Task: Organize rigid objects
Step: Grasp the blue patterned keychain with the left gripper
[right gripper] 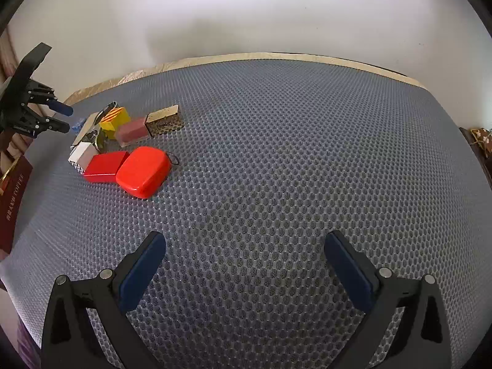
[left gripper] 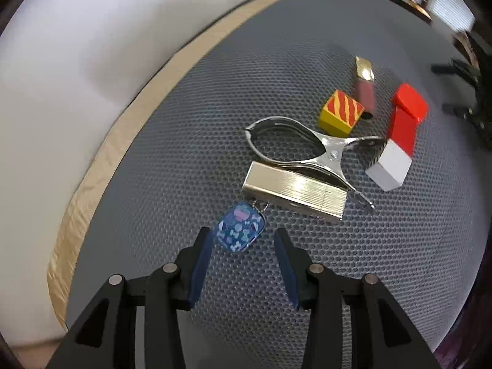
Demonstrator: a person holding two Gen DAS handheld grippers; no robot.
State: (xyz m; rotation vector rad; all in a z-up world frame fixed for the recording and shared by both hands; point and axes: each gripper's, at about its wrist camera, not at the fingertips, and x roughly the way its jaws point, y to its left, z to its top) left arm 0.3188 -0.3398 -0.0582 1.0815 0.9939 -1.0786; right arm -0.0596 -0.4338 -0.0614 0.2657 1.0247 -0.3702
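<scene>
On the grey honeycomb mat (left gripper: 153, 184) a cluster of items lies close together. It holds a silver metal clamp (left gripper: 307, 147), a gold box (left gripper: 295, 190), a yellow cube with red stripes (left gripper: 341, 112), a red and white block (left gripper: 399, 141) and a pink and gold stick (left gripper: 364, 83). A blue patterned key charm (left gripper: 240, 230) lies by the gold box, between the tips of my left gripper (left gripper: 243, 240); mat shows between the charm and the right pad, so the jaws stand open. My right gripper (right gripper: 244, 240) is wide open over bare mat. A red rounded case (right gripper: 143, 172) lies at the cluster's near side.
A tan strip (left gripper: 92, 169) borders the mat, with a white wall behind it. A dark red book (right gripper: 12, 209) lies off the mat's left edge. My left gripper (right gripper: 66, 120) shows at the cluster's far left. A brown object (right gripper: 479, 141) sits past the right edge.
</scene>
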